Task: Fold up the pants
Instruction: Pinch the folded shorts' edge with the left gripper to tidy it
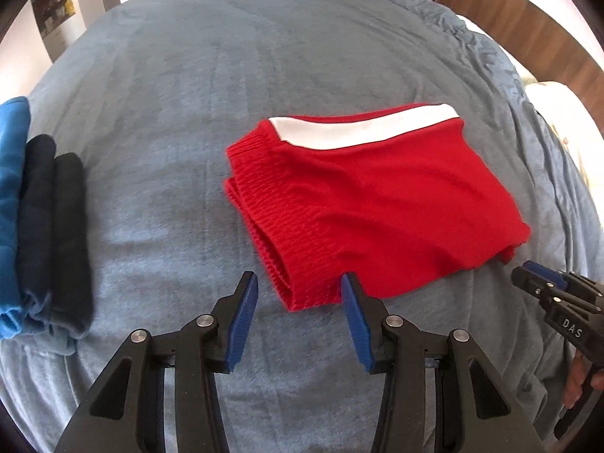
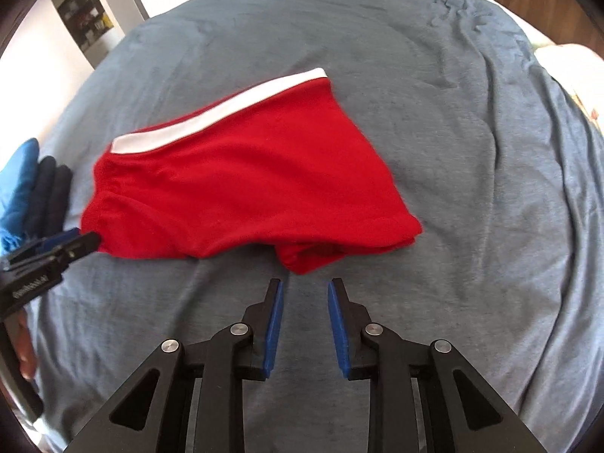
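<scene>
Red shorts with a white side stripe [image 1: 373, 204] lie folded on the blue-grey bed cover; they also show in the right wrist view [image 2: 245, 188]. My left gripper [image 1: 300, 290] is open, its fingers just in front of the ribbed waistband corner, the right finger at the cloth's edge. It also shows at the left of the right wrist view [image 2: 81, 239]. My right gripper [image 2: 305, 294] is open and empty, a short way in front of the shorts' near hem. It also shows at the right edge of the left wrist view [image 1: 536, 277].
A stack of folded dark and blue garments [image 1: 41, 234] lies at the bed's left edge. The bed cover [image 2: 472, 188] is wrinkled on the right, with a white pillow [image 2: 566, 60] and a wooden headboard [image 1: 528, 34] beyond.
</scene>
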`<state>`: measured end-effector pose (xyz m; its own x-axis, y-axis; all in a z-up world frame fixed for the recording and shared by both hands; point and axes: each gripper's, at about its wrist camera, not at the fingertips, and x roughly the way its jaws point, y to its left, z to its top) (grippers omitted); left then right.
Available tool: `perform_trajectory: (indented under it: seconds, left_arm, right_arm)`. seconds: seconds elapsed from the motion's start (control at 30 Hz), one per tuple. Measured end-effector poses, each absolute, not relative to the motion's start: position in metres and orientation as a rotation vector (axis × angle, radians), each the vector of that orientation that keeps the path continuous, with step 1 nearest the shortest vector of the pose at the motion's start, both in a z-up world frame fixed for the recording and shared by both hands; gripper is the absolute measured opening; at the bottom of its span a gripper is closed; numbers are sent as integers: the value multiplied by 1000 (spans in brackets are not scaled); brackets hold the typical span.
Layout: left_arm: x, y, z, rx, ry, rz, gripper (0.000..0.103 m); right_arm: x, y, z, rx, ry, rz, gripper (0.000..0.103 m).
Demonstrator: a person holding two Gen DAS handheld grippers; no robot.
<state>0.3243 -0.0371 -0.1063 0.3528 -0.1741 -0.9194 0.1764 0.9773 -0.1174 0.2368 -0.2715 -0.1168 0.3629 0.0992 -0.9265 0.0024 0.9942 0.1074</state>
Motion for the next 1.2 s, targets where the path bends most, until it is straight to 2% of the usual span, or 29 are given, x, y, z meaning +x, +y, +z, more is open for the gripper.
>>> perform_trajectory:
  seconds: [0.1, 0.6, 0.63, 0.67, 0.7, 1.2]
  left_arm:
    - [328, -40, -109, -9, 1200, -265, 26]
    - [332, -39, -104, 18, 1198, -272, 23]
    - [332, -40, -103, 29, 1198, -276, 23]
    - [331, -40, -103, 40, 1199, -280, 22]
    - [331, -40, -102, 59, 1199, -281, 15]
    - [332, -30, -101, 168, 1224, -268, 9]
  right_arm:
    - [237, -273, -117, 98, 1193, 49, 26]
    - [258, -255, -124, -1, 1143, 152, 26]
    - [259, -255, -125, -7, 1148, 160, 25]
    - [259, -255, -126, -13, 1155, 171, 15]
    - [258, -256, -126, -24, 1160, 183, 8]
    - [246, -260, -122, -56, 1251, 220, 7]
